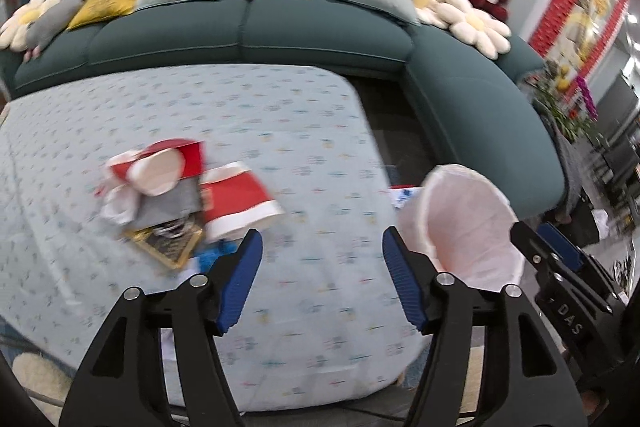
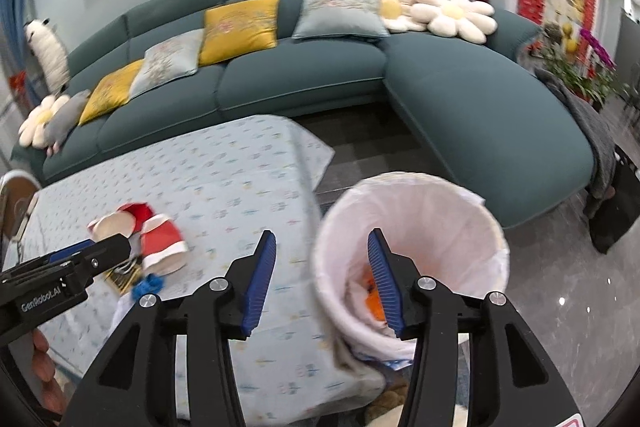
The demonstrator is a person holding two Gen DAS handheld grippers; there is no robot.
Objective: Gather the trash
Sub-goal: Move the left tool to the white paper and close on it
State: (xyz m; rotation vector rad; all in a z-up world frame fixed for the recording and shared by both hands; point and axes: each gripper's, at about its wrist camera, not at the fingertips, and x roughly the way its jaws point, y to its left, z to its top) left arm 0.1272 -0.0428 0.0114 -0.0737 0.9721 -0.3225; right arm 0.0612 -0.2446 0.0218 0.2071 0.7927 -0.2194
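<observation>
Two hand-held grippers hover over a low table (image 1: 280, 115) covered in a pale blue patterned cloth, with a teal sofa (image 1: 320, 35) behind. The left gripper (image 1: 322, 279) and the right gripper (image 2: 322, 279) both have their blue-padded jaws spread wide, holding nothing. A blurred pile of trash (image 1: 180, 195), red-and-white paper cups and wrappers, lies on the table's left half, while a white-lined trash bin (image 2: 412, 251) stands just beside the table's right edge, some orange and white litter inside.

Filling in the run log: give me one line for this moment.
left tongs: open, empty | right tongs: open, empty, above bin | cups: on table | bin: some trash inside
</observation>
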